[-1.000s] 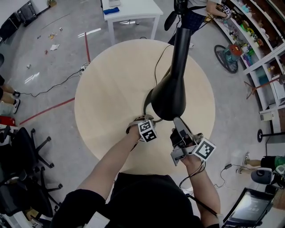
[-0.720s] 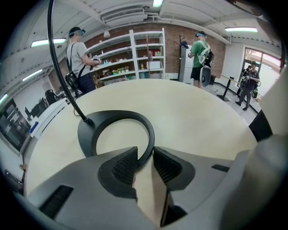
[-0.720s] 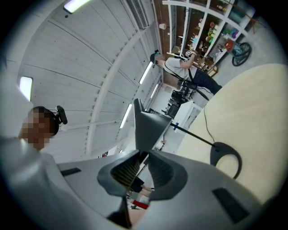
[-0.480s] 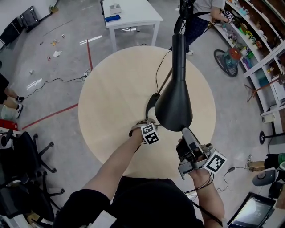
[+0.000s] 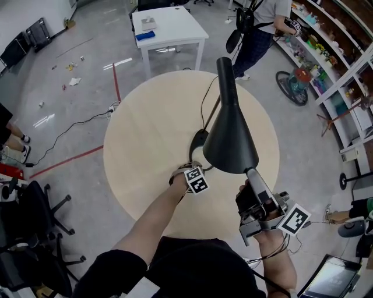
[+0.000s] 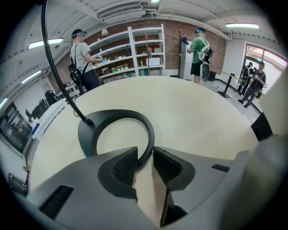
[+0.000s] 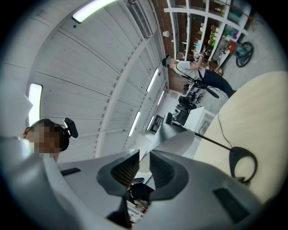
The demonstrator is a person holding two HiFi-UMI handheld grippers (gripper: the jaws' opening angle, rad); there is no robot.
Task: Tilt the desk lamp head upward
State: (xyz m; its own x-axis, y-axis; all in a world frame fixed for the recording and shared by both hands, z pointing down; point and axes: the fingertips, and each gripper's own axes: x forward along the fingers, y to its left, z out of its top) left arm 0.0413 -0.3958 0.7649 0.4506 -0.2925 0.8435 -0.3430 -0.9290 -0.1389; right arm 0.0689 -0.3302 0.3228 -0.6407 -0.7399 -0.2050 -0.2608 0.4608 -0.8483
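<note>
The left gripper (image 6: 145, 158) clamps the 6 o'clock edge of the lamp base (image 6: 86, 134), apparently pinning it to the desk (image 5: 140, 134) so the right gripper (image 7: 143, 166), clenched on the 5 o'clock rim of the lamp head (image 5: 230, 145), can lever it upward.

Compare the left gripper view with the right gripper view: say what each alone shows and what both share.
Only the left gripper view: the left gripper with its jaws closed on the near rim of the lamp base, seen close and lying flat on the round table. Only the right gripper view: the right gripper with its jaws gripping the edge of the lamp head, and the ceiling lights behind. Both: the lamp base, its thin stem, the round table and the shelves.
</note>
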